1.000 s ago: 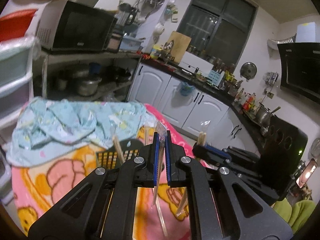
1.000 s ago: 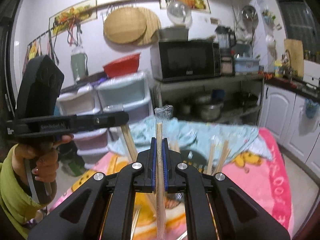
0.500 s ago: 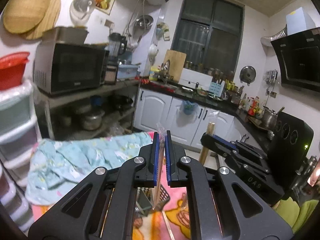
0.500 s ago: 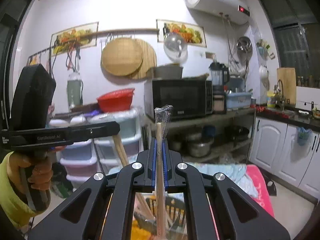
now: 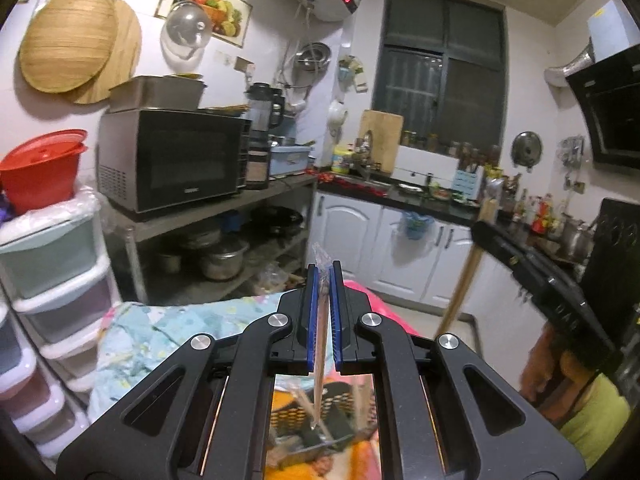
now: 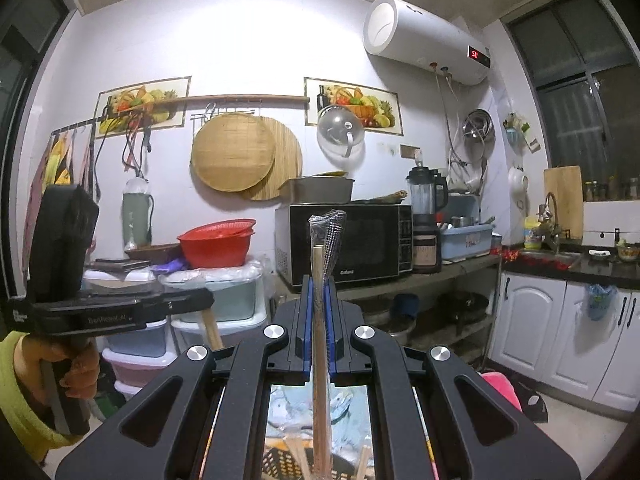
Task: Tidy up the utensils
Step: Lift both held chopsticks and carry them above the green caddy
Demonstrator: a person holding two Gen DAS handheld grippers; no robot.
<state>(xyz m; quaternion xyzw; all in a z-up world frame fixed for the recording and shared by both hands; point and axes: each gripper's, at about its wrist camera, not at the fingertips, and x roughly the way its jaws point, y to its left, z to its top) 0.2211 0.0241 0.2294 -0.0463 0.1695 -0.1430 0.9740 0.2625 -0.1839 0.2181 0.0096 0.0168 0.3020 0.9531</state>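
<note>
two tongs, left tongs (image 5: 324, 276) and right tongs (image 6: 319, 284), each clamp one wrapped chopstick pair (image 5: 320, 344).

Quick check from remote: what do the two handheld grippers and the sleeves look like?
Both the left gripper and right gripper are matte black linkages with silver pivot bolts and blue finger pads. The left one's side carries pale lettering. Yellow-green sleeves cover the arms.

claws (image 5: 325, 300): 2 | wrapped chopsticks (image 6: 322, 320): 2 | microwave (image 5: 172, 162): 1 | red basins (image 6: 218, 246): 2

Microwave (image 6: 346, 238) on metal shelf; red basin (image 6: 218, 246) atop plastic drawers (image 5: 52, 276); water heater (image 6: 426, 40) wall-mounted.
</note>
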